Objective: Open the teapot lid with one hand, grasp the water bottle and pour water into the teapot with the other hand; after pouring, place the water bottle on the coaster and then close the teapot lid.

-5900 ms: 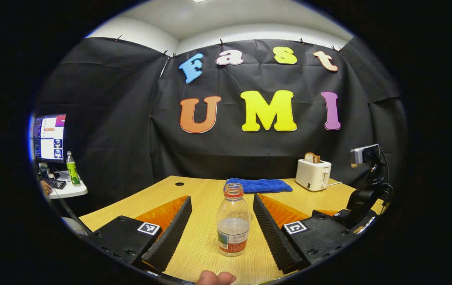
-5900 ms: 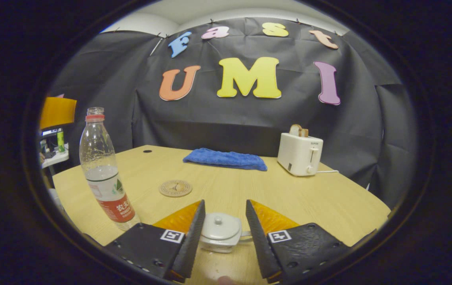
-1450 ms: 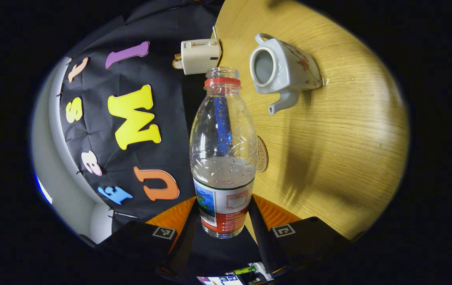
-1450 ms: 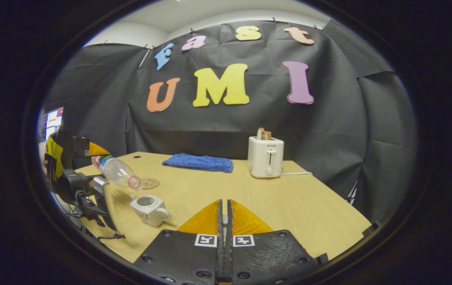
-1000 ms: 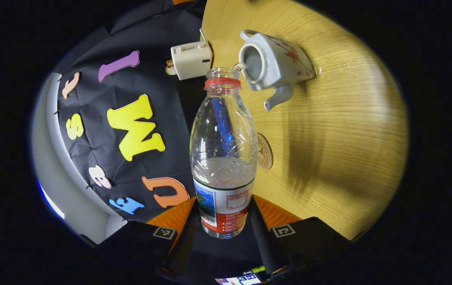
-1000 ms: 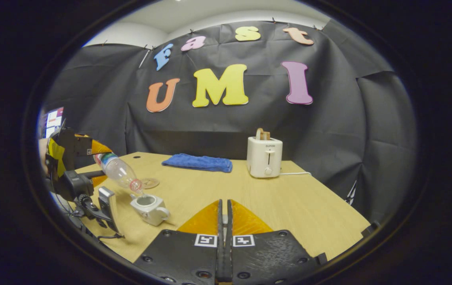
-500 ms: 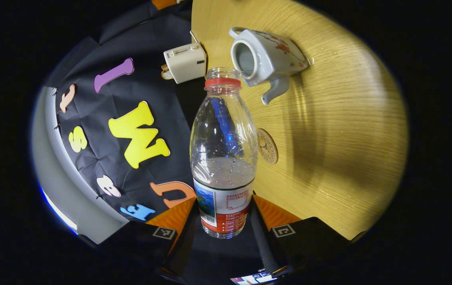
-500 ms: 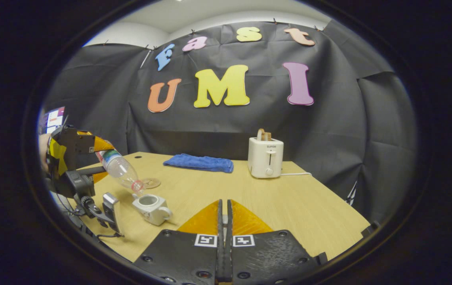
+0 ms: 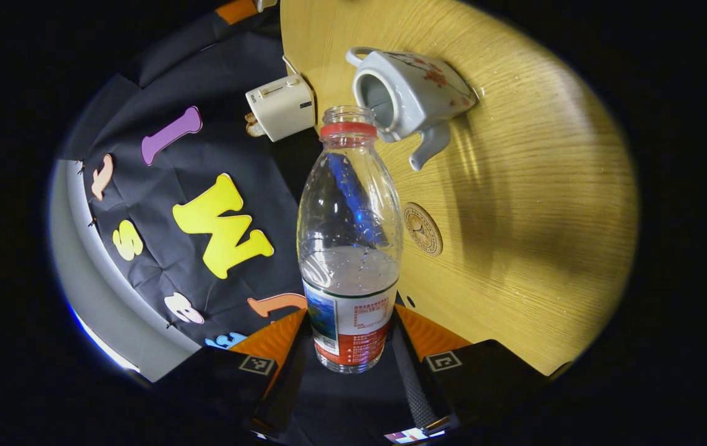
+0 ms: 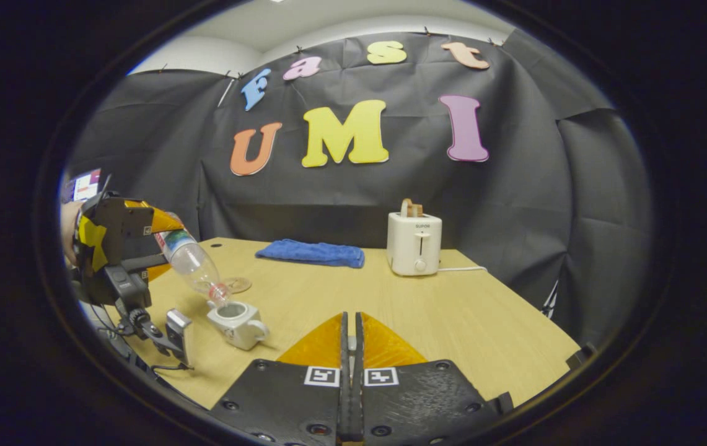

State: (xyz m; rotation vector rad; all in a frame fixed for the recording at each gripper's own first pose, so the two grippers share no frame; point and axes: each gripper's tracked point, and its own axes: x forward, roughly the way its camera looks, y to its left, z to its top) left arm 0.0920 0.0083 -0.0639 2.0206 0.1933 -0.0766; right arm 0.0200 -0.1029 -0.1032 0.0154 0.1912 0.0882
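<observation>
Now my left gripper (image 9: 351,353) has its two fingers pressed against the labelled lower part of the water bottle (image 9: 349,248), one on each side. From the fingers the bottle reaches away, uncapped, its mouth just at the rim of the open teapot (image 9: 409,99), which stands on the wooden table (image 9: 533,235) with no lid on it. A round coaster (image 9: 422,220) lies on the table just beside the bottle's middle, apart from the teapot.

From the right gripper view, the left gripper (image 10: 124,241) holds the bottle (image 10: 195,266) tilted mouth-down over the teapot (image 10: 235,322). My right gripper (image 10: 349,347) has its fingers nearly closed, a thin gap between them; I cannot tell if they hold anything. Farther back sit a blue cloth (image 10: 311,253) and a toaster (image 10: 414,246).
</observation>
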